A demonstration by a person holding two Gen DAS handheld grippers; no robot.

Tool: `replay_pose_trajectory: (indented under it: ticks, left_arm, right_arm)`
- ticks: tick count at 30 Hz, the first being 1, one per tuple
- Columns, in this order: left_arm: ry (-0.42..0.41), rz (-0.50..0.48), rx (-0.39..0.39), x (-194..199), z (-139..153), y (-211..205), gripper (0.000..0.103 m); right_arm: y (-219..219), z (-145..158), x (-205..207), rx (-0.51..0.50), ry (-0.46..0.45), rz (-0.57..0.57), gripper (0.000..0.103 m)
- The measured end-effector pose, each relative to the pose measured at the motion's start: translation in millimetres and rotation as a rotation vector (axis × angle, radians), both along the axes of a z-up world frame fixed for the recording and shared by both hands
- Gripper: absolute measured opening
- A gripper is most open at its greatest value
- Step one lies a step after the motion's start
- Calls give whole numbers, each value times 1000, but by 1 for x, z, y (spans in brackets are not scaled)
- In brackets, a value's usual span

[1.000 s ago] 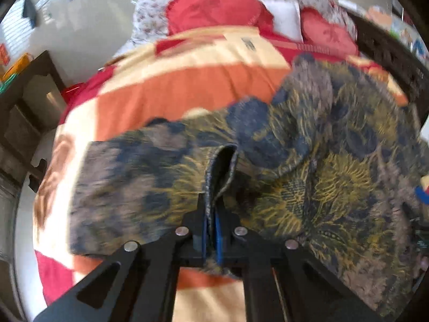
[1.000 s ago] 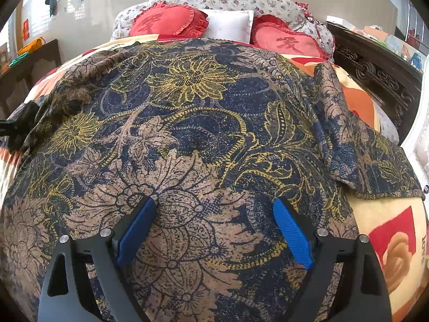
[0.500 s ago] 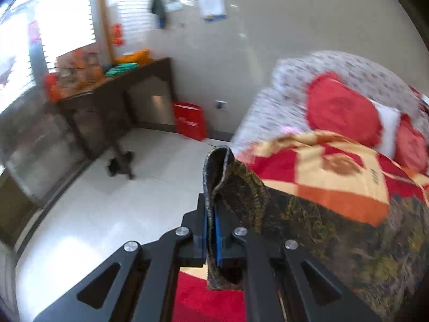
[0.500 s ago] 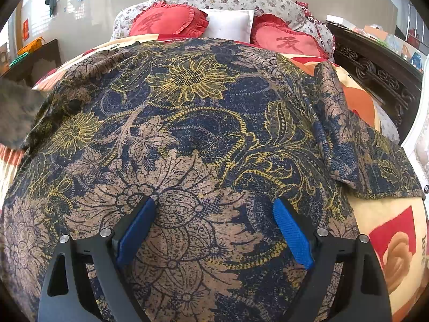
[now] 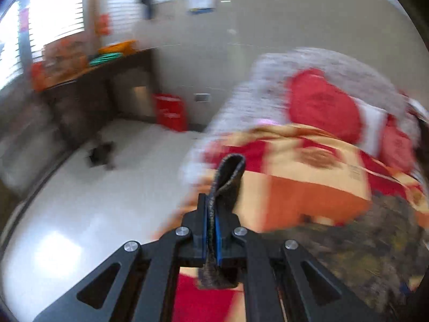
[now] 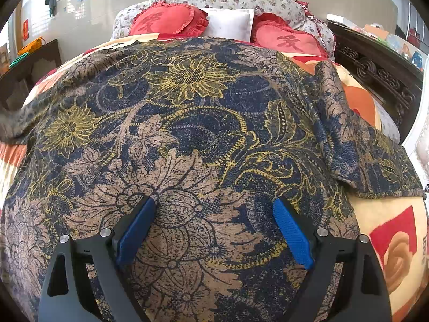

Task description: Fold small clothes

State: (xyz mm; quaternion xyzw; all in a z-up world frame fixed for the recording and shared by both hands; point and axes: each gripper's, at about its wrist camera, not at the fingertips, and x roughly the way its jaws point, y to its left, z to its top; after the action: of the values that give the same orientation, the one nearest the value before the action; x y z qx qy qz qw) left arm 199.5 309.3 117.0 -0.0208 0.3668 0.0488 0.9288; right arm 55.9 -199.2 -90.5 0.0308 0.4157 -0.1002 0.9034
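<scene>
left gripper [image 5: 211, 224] is pinching a fold of the floral garment [image 6: 193, 139], jaws pressed together on it. right gripper [image 6: 214, 214] is resting spread wide on the garment lying over the bed blanket [image 6: 388, 230].

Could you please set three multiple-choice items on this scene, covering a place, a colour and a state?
1. Where does the floral garment lie? A on the floor; B on the bed blanket; C on a desk.
2. What colour are the heart-shaped cushions? A red; B green; C white.
3. How is the left gripper? A wide open; B shut on a fold of the garment; C shut on nothing.

Answers: 1 B, the blanket shows around its edges. 2 A, both are red against the headboard. 3 B, cloth sticks up between the closed pads, while the right gripper stands open above the garment.
</scene>
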Motion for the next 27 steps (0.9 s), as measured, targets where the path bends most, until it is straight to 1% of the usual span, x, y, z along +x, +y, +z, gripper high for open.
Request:
replay_pose_trajectory:
  ticks: [1, 2, 3, 4, 6, 9, 11, 13, 14, 16, 18, 21, 27]
  left_arm:
    - [-9, -83, -20, -1, -4, -30, 4]
    - [-16, -139, -31, -4, -6, -52, 4]
    - [-26, -221, -58, -7, -10, -87, 4]
    - [-29, -264, -76, -9, -14, -108, 4]
    - [-29, -367, -125, -14, -29, -172, 4]
    - [-30, -466, -177, -21, -50, -247, 4]
    - [10, -527, -255, -26, -71, -300, 4]
    - [56, -573, -313, -31, -85, -339, 4]
    - [72, -598, -331, -35, -90, -357, 4]
    - [87, -651, -338, -50, -96, -391, 4]
    - [99, -682, -348, -61, -99, -413, 4]
    - [128, -724, -363, -72, -105, -443, 4]
    - [177, -787, -371, -81, -123, -492, 4]
  right_arm:
    - [0, 0, 0, 0, 0, 0, 65]
    - [0, 0, 0, 0, 0, 0, 65]
    - [0, 0, 0, 0, 0, 0, 65]
    - [0, 0, 0, 1, 0, 0, 65]
    - [0, 0, 0, 2, 0, 0, 65]
    - [0, 0, 0, 7, -1, 1, 65]
    - [-2, -1, 0, 23, -3, 2, 65]
    - [-7, 1, -2, 46, -13, -1, 65]
    - [-11, 2, -5, 67, -25, -10, 64]
    - [-21, 5, -9, 113, -40, -36, 61]
    - [-36, 11, -18, 158, -54, -85, 60]
    - [-54, 24, -39, 122, -59, -149, 59]
    - [-88, 50, -99, 78, -117, -173, 59]
